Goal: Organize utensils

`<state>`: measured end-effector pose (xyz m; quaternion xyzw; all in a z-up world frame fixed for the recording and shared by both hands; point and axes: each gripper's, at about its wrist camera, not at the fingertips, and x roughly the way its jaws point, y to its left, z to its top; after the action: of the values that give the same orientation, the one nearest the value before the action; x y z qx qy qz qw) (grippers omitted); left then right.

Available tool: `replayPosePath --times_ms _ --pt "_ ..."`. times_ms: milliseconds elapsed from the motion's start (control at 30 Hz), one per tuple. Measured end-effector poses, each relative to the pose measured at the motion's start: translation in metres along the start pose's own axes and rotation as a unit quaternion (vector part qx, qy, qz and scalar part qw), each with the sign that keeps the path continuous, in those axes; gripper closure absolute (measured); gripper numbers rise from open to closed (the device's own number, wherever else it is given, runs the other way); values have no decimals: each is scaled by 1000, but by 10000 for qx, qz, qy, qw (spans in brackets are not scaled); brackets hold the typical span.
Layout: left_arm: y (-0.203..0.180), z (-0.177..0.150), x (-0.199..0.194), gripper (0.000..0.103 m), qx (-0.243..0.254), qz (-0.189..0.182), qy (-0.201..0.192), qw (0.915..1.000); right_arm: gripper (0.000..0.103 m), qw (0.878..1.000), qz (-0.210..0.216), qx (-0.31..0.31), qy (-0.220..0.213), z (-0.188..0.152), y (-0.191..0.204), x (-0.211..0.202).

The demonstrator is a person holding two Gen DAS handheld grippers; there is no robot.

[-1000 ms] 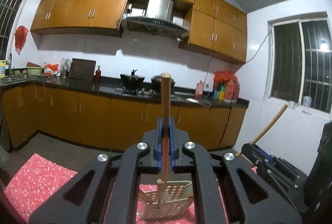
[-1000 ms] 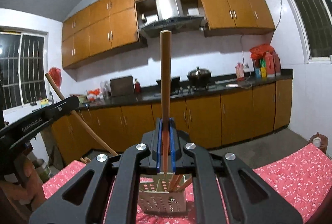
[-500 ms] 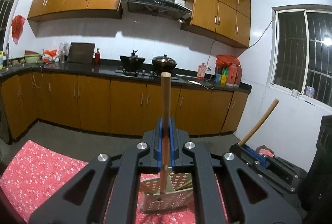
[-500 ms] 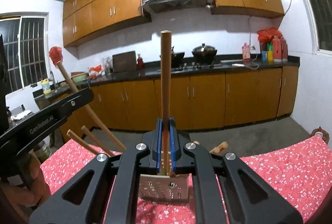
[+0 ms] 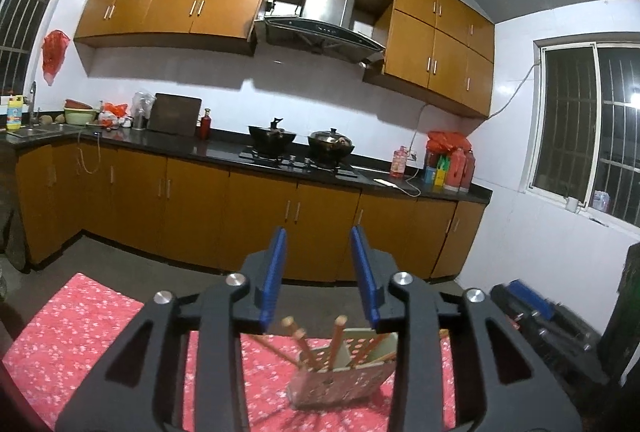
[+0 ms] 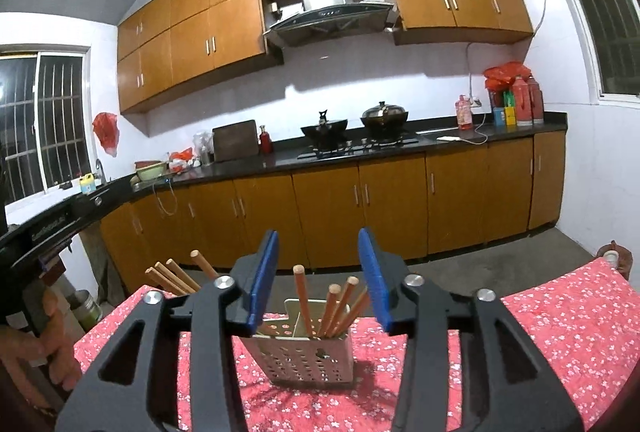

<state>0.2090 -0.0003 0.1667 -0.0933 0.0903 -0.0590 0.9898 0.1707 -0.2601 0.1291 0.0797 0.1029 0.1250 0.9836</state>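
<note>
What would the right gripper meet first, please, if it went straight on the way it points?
Probably nothing near: the right gripper aims above the holder and its sticks, towards distant cabinets.

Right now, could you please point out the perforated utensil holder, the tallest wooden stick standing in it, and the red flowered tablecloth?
Perforated utensil holder (image 6: pixel 310 360): right wrist view, its front wall.
Tallest wooden stick (image 6: pixel 302 296): right wrist view, upper shaft.
Red flowered tablecloth (image 6: pixel 560 328): right wrist view, bare patch at right.

Black claw, blue pads, silver screws
</note>
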Motion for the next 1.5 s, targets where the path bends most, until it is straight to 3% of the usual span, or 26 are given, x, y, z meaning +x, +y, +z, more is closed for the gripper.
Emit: replayPosePath --times_ms 167,233,300,400,633,900,1167,1500 --pt "14 -17 -35 41 188 192 6 9996 25 9999 -148 -10 -75 -10 4 -31" --pt "19 -26 -49 30 229 277 13 9994 9 9996 -222 -24 -147 -18 7 -45" --pt "24 -37 -66 15 274 381 -7 9989 4 9993 -306 -103 -207 -26 11 -57" --pt "25 -58 -90 4 488 524 -39 9974 2 9981 -498 -322 -179 -40 18 -71" --pt "18 -108 -131 4 1149 880 18 9895 2 9953 -772 -560 144 -80 29 -93" --pt "27 -143 -150 4 993 1059 332 9888 2 9934 -861 -677 337 -116 39 -114" --pt "25 -173 -159 4 1039 976 498 9885 2 9926 -850 -577 640 -145 39 -116" --pt "27 -181 -156 4 957 978 614 9887 2 9916 -943 -496 728 -158 33 -120"
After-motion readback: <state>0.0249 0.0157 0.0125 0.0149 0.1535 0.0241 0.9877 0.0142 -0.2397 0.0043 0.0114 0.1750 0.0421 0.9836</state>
